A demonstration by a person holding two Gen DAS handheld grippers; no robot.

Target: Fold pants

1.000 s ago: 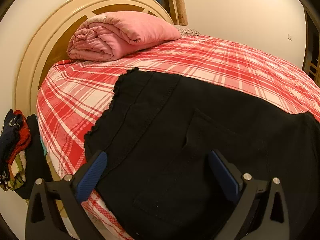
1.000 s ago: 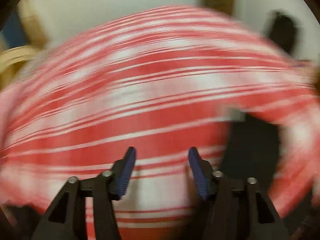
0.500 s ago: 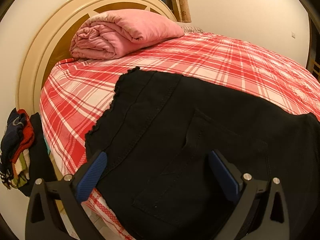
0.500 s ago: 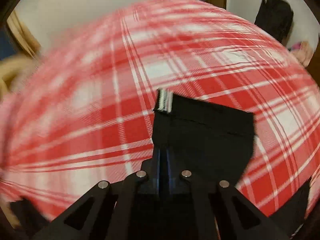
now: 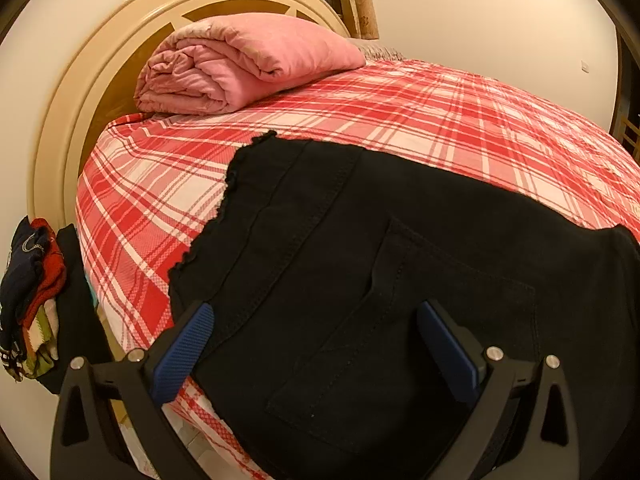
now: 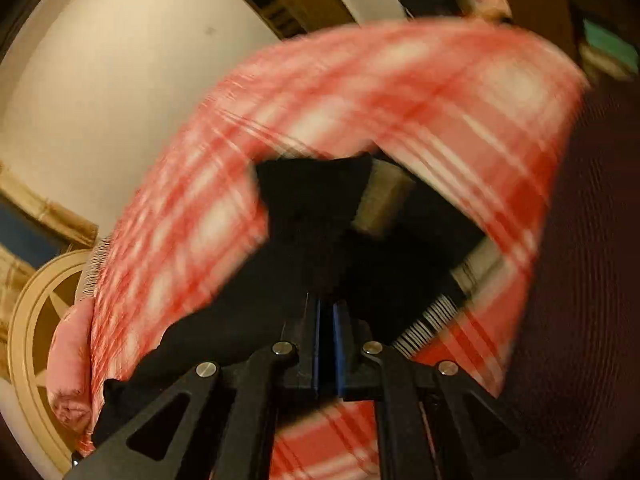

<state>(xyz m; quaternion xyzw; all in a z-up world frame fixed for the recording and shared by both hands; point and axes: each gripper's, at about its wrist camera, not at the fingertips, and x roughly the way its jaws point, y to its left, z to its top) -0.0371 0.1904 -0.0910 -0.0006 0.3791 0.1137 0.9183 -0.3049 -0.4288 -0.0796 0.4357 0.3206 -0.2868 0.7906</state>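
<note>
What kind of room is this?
Most likely a bedroom: there is a bed with a red plaid sheet, a round headboard and a folded pink quilt on it.

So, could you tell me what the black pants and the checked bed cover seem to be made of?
The black pants look like matte denim or heavy cotton twill: stitched seams and a patch pocket show, though the frilled waist edge leaves that open. The checked bed cover looks like woven cotton, matte, with a fine grainy weave in its red squares.
</note>
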